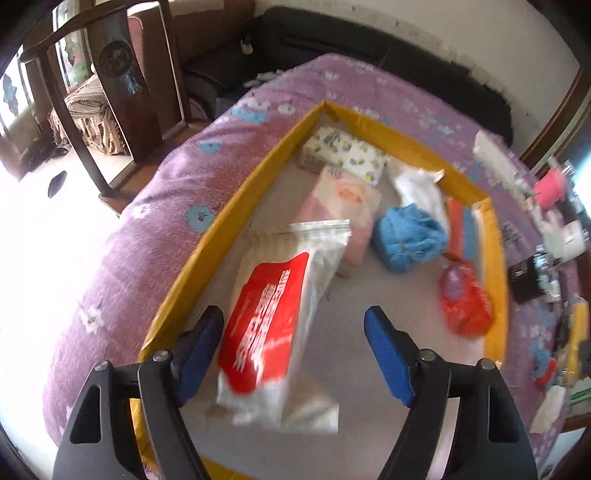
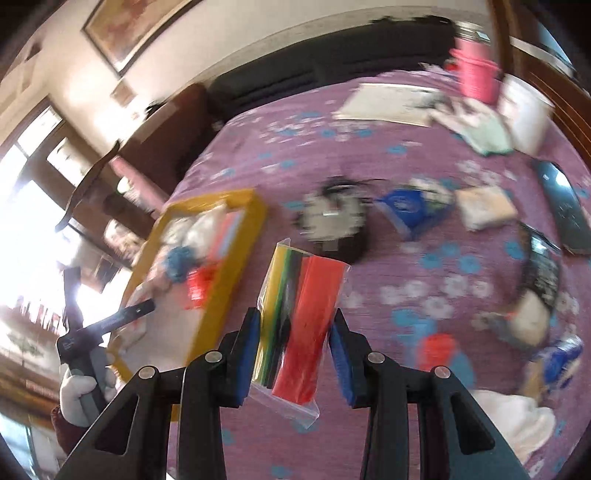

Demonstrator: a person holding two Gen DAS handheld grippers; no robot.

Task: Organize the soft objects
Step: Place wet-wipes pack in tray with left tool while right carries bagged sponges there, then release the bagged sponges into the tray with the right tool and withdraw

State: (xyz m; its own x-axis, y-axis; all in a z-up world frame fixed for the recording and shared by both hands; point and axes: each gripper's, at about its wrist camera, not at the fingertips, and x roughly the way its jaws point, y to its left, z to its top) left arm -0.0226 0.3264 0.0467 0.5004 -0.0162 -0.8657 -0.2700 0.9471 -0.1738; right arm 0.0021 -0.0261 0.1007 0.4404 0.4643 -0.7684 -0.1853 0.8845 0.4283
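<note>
L tool wide over tray; R tool grips felt pack.

A lived-in home: a purple flowered bedspread, a carved wooden chair, a framed picture on the wall.

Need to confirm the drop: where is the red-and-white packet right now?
In the left wrist view the red-and-white packet lies inside the yellow-rimmed tray, along its left wall, between the open left gripper fingers, just before the pink packet.
</note>
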